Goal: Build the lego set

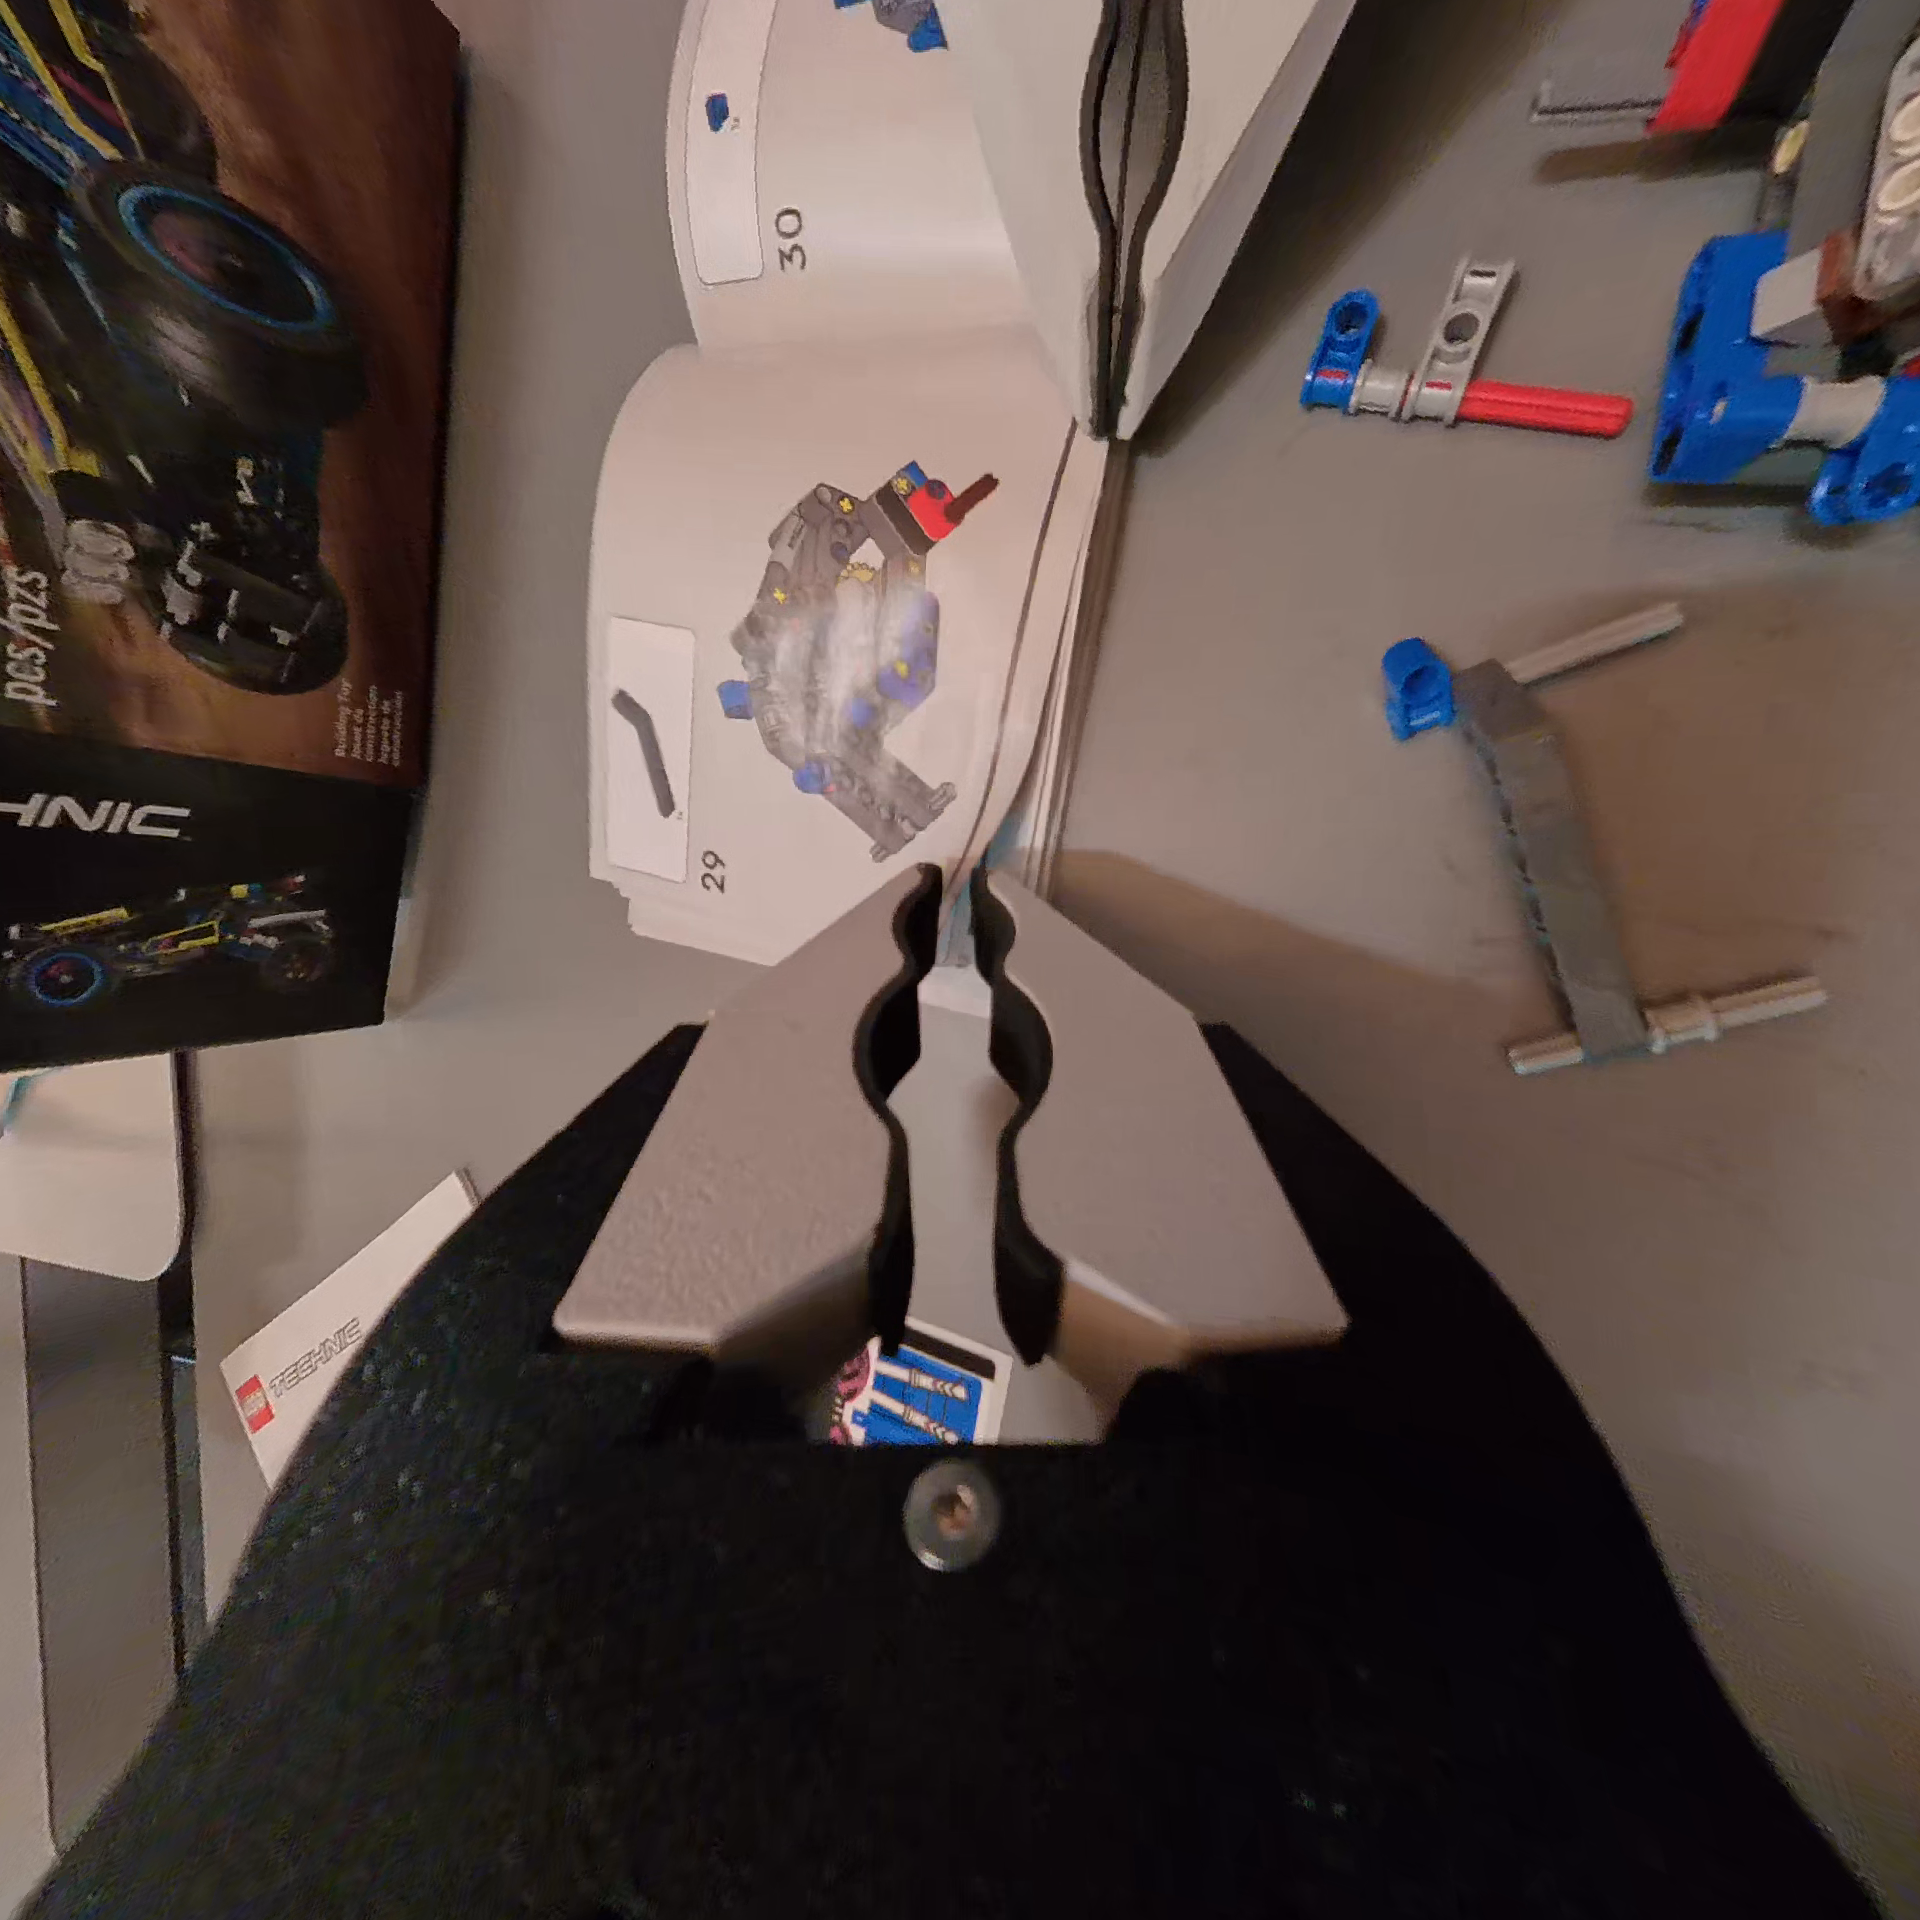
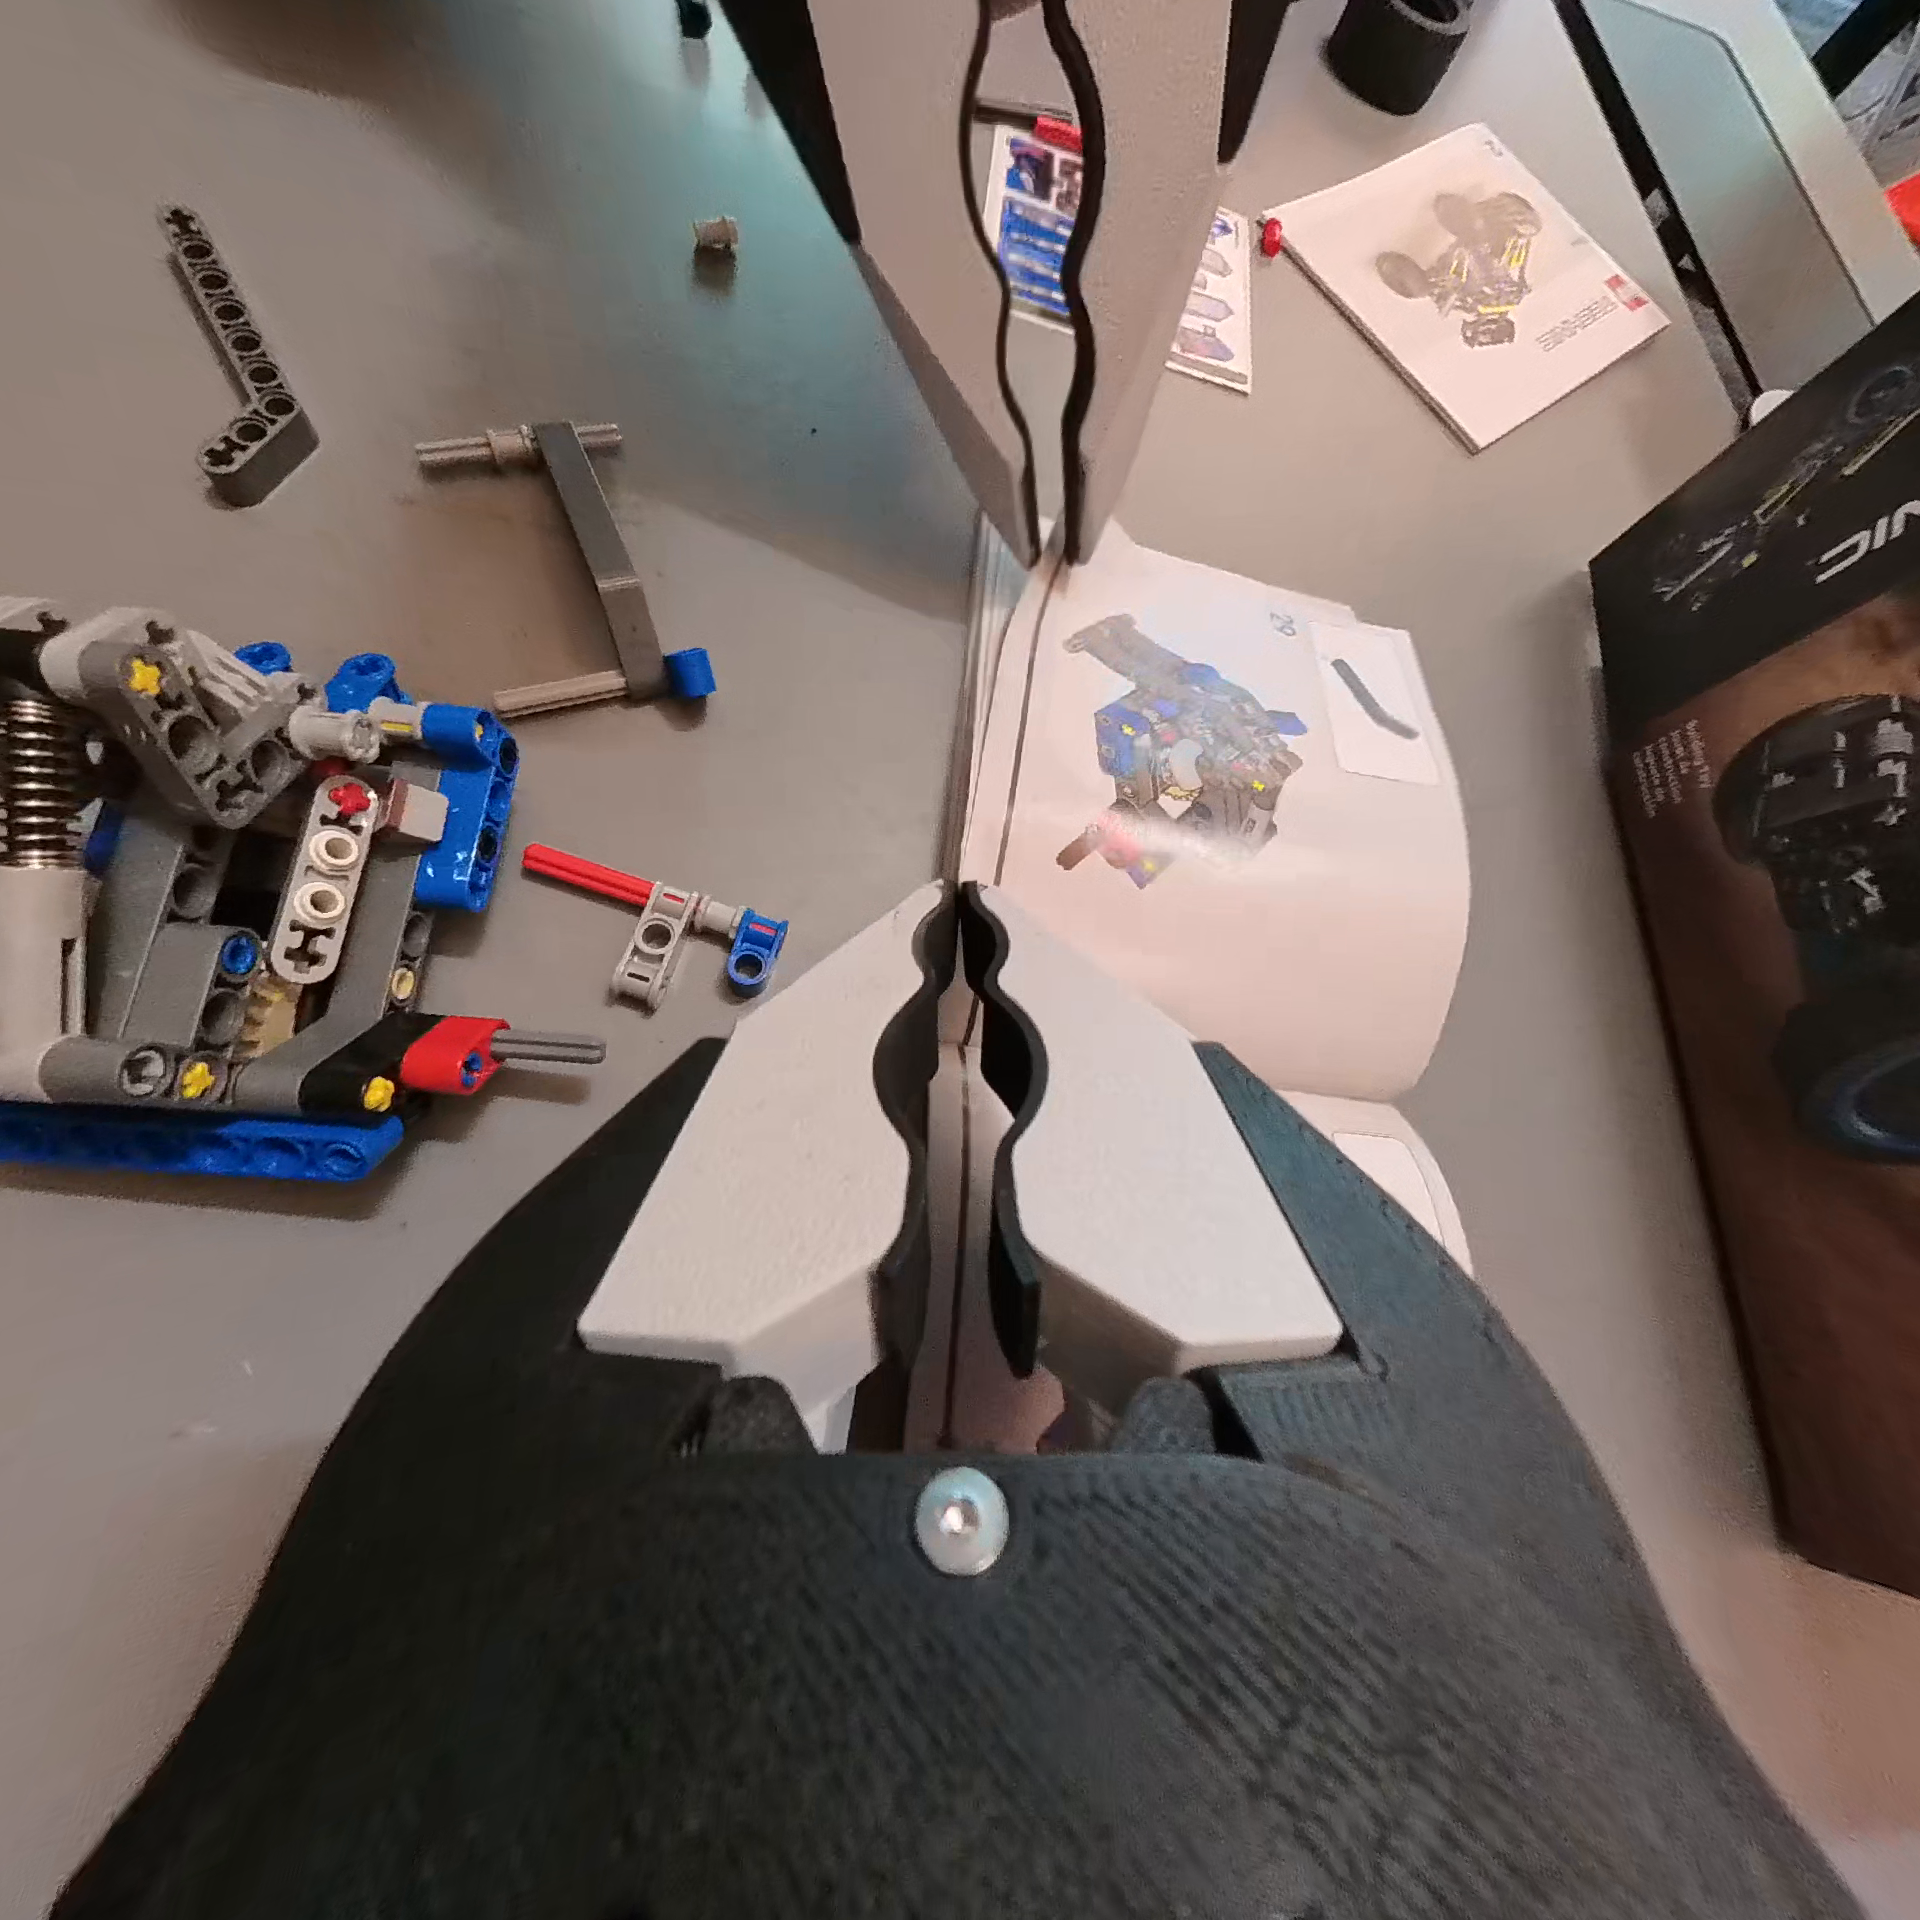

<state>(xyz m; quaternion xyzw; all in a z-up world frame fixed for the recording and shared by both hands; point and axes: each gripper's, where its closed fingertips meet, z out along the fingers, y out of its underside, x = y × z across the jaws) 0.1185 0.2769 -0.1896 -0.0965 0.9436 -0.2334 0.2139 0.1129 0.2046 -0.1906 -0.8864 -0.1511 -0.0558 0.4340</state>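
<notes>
Both grippers, left (image 1: 956, 883) and right (image 2: 958, 899), pinch a booklet page (image 2: 1226, 914) mid-frame; turn it slowly, avoiding tears.

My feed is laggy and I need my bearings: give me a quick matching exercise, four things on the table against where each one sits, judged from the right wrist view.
Things:
1. L-shaped grey beam
2. red axle
3. set box
4. open instruction booklet

Places:
A. right edge of the view
B. between both grippers' tips
C. far left, alone on the bare table
D. just right of the blue and grey chassis

Pairs: 1-C, 2-D, 3-A, 4-B. The right gripper and the left gripper are each closed on a page edge of the booklet.
</notes>
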